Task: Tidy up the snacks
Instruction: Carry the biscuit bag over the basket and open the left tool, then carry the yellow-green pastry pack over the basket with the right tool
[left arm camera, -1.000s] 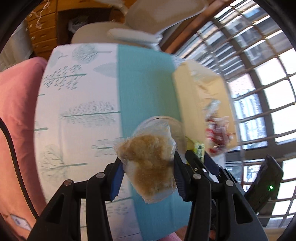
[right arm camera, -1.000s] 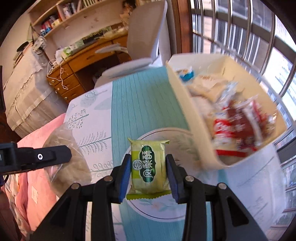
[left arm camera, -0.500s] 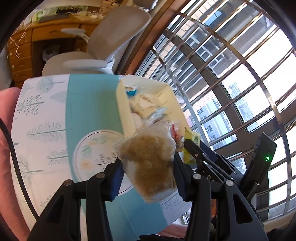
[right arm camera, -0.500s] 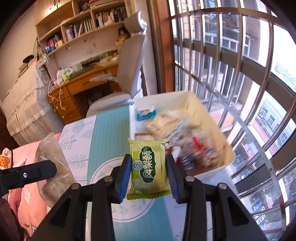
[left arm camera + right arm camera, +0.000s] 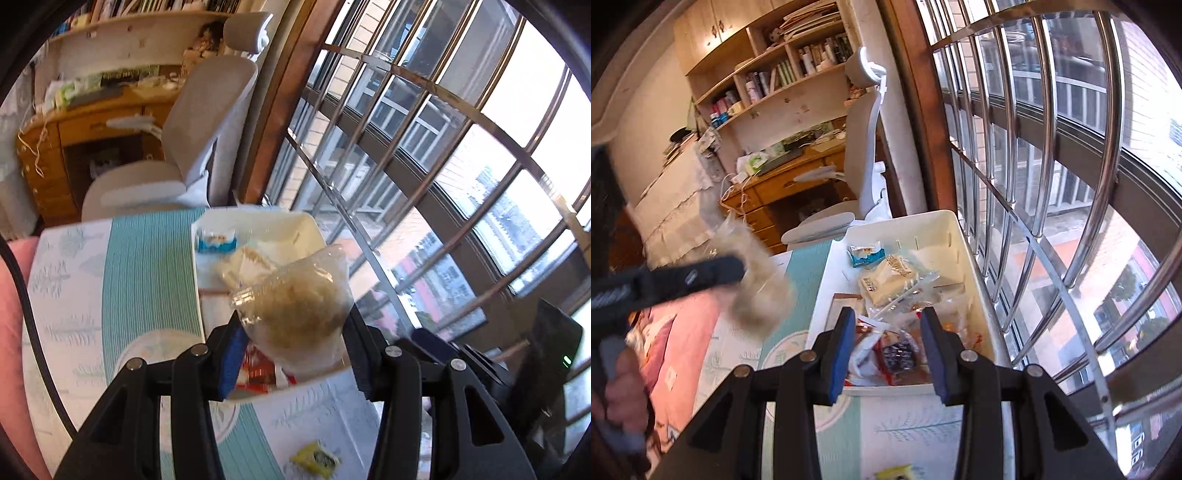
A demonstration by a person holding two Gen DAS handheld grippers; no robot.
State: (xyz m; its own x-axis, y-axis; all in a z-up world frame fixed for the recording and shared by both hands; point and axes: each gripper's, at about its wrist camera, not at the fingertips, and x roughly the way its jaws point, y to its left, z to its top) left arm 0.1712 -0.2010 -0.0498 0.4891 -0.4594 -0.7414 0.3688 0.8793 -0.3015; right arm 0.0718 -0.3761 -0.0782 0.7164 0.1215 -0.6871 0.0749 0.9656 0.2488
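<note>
My left gripper (image 5: 293, 328) is shut on a clear bag of brown crumbly snack (image 5: 301, 308) and holds it above the near end of the white bin (image 5: 255, 218). The bin (image 5: 945, 229) holds several wrapped snacks, among them a blue-and-white packet (image 5: 866, 255) and red wrappers (image 5: 899, 354). My right gripper (image 5: 888, 350) is open and empty above the bin's near end. The green snack packet (image 5: 316, 458) lies on the tablecloth in front of the bin; it also shows at the bottom of the right wrist view (image 5: 894, 472). The left gripper and its bag (image 5: 759, 291) appear blurred at the left.
The table has a teal and white tree-print cloth (image 5: 147, 277). A grey office chair (image 5: 864, 155) and a wooden desk (image 5: 92, 125) stand behind it. A barred window (image 5: 1052, 147) runs along the right. Pink bedding (image 5: 665, 332) lies to the left.
My right gripper has opened and the green packet has dropped onto the tablecloth in front of the bin. My left gripper has carried the clear bag over the bin's near end.
</note>
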